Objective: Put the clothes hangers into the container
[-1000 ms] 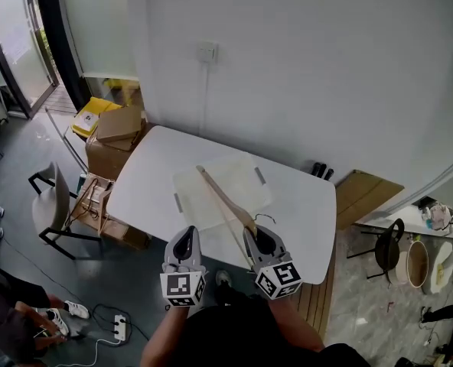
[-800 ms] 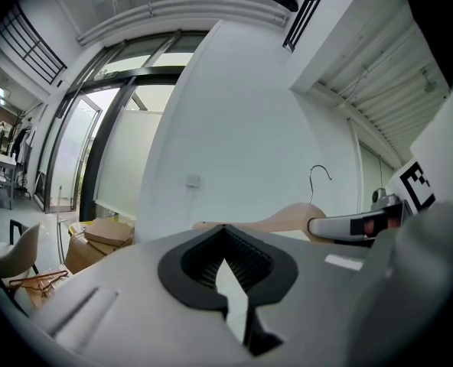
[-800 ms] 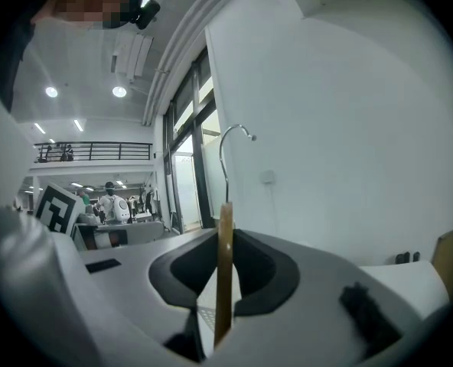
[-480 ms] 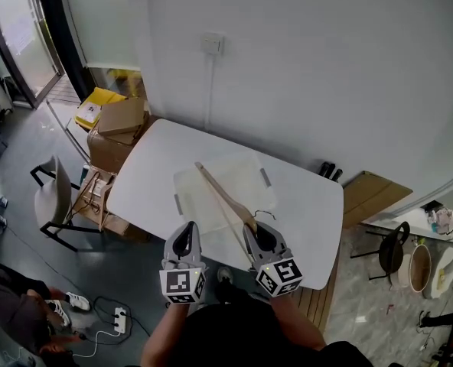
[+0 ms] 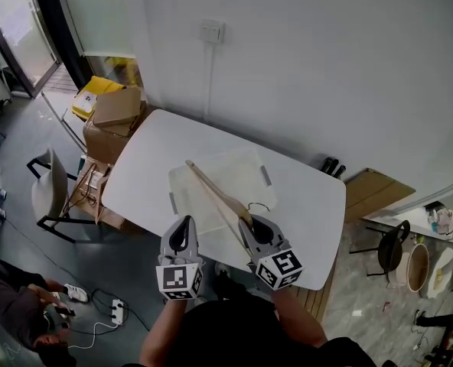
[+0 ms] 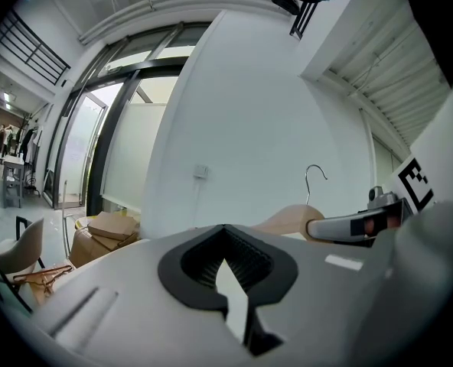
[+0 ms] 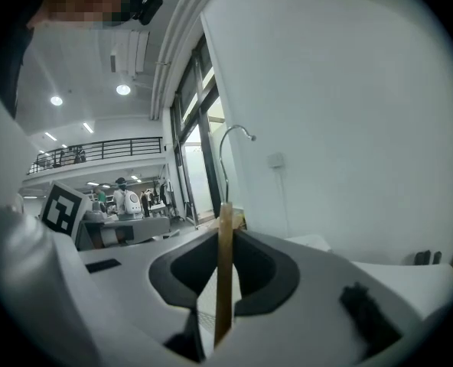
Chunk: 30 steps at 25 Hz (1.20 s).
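Observation:
A wooden clothes hanger (image 5: 215, 191) with a metal hook (image 5: 260, 205) slants over the translucent container (image 5: 238, 173) on the white table (image 5: 146, 167). My right gripper (image 5: 257, 232) is shut on the hanger's near end. In the right gripper view the hanger (image 7: 225, 243) stands edge-on between the jaws of the right gripper (image 7: 220, 274), its hook (image 7: 230, 140) above. My left gripper (image 5: 182, 239) hangs beside it at the table's near edge. In its own view the left gripper (image 6: 228, 270) has its jaws narrowly apart and holds nothing; the hanger (image 6: 288, 220) shows to the right.
Cardboard boxes (image 5: 115, 117) are stacked off the table's far left corner, and a chair (image 5: 47, 197) stands to the left. A person (image 5: 12, 312) crouches at the lower left near a power strip (image 5: 119, 308). A black stool (image 5: 387, 247) stands to the right.
The hanger and both grippers have drifted a little to the left, so the hanger's far end now lies over the container's left part. The right grip is unchanged.

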{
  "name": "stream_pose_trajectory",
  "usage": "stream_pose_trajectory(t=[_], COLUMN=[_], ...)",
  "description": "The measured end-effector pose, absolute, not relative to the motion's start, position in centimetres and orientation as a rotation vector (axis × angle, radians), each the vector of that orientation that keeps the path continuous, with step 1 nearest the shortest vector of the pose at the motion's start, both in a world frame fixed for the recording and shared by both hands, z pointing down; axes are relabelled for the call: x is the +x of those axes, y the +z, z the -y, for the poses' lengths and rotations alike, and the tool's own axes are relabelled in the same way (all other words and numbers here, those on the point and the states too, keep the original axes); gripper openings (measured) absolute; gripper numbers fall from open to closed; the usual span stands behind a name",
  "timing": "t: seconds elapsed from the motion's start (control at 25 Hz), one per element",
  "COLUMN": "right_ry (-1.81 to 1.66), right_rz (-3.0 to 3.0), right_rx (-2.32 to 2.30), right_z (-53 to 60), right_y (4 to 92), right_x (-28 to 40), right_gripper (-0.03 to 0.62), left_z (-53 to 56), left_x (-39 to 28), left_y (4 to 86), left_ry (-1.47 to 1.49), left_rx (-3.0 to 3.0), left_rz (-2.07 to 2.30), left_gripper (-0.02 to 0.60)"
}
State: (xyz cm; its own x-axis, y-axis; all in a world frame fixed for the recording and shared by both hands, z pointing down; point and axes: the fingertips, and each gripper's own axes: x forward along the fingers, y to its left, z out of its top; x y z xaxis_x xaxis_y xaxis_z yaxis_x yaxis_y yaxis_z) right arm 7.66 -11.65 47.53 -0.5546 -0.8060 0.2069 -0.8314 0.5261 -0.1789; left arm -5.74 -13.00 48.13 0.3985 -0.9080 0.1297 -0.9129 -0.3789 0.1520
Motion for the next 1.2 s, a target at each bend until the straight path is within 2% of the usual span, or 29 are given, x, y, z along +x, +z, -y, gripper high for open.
stream_pose_trajectory(t=[1.2], right_ry=[0.290], right_rz=[2.614], right_rx=[1.049], right_z=[16.7], right_y=[50.5], right_x=[6.8], right_gripper=[0.061], left_z=[15.8], left_x=[-5.8], left_y=[49.8], left_ry=[0.062], left_rx=[2.398], left_rz=[1.654], left_gripper=[0.006])
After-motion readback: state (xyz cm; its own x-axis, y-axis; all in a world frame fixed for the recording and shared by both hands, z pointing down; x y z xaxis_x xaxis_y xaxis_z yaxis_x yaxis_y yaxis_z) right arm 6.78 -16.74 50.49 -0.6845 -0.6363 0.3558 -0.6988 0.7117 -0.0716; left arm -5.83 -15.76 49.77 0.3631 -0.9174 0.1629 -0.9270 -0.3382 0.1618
